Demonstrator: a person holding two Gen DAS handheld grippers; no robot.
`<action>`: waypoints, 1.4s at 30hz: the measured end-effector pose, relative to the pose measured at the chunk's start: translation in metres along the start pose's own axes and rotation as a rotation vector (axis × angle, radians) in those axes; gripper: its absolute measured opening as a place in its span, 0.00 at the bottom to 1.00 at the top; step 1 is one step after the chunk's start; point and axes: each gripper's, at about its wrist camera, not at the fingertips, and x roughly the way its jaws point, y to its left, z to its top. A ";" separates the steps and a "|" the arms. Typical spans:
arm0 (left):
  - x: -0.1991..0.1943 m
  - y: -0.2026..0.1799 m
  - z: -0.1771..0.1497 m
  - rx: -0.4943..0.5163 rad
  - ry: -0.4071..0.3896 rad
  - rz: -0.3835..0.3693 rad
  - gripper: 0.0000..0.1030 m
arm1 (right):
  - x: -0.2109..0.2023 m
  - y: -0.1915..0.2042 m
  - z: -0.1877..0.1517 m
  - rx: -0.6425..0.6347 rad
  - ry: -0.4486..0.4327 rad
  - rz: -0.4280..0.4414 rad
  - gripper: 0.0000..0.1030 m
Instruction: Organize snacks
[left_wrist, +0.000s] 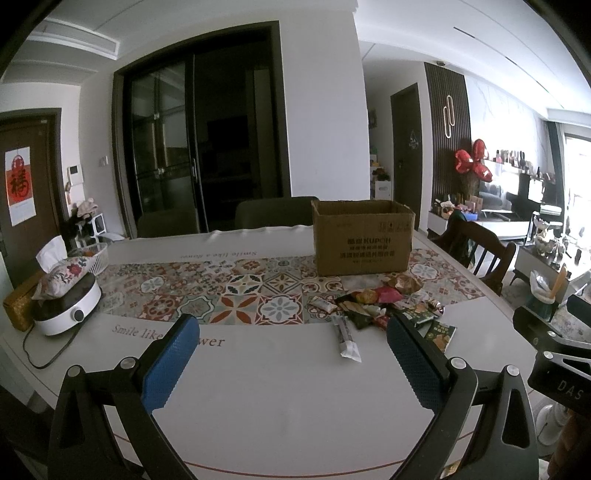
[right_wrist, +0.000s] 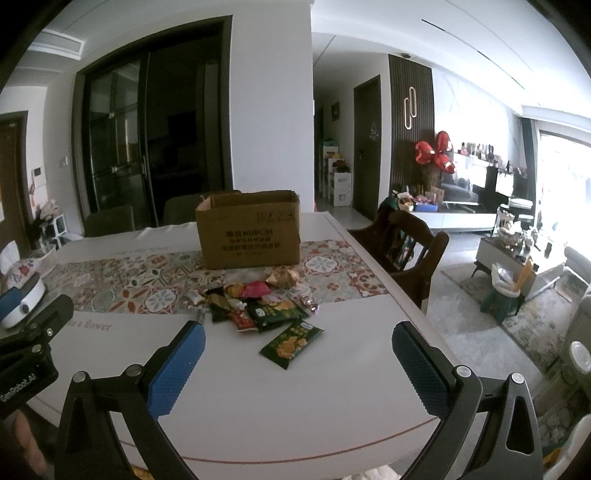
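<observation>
A pile of small snack packets (left_wrist: 373, 301) lies on the table in front of an open cardboard box (left_wrist: 362, 237); the pile (right_wrist: 258, 299) and box (right_wrist: 248, 229) also show in the right wrist view. A white stick packet (left_wrist: 346, 338) lies apart, nearest my left gripper. A green chip bag (right_wrist: 291, 342) lies nearest my right gripper. My left gripper (left_wrist: 291, 334) is open and empty, held above the table short of the pile. My right gripper (right_wrist: 297, 341) is open and empty, also short of the pile.
A white cooker (left_wrist: 66, 306) with a floral tissue pouch (left_wrist: 62, 273) on it stands at the table's left. A white basket (left_wrist: 96, 256) sits behind it. A wooden chair (right_wrist: 402, 247) stands at the table's right side. The table (left_wrist: 280, 387) has a tiled runner.
</observation>
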 end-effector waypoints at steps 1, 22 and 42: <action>0.000 0.000 0.000 0.001 0.000 0.000 1.00 | -0.001 0.000 0.000 0.002 0.000 -0.001 0.99; 0.000 0.000 -0.001 0.000 -0.005 0.000 1.00 | -0.002 0.000 0.000 0.001 -0.005 -0.001 0.99; -0.001 0.000 -0.001 0.001 -0.006 0.000 1.00 | 0.000 0.002 -0.004 0.001 -0.008 -0.001 0.99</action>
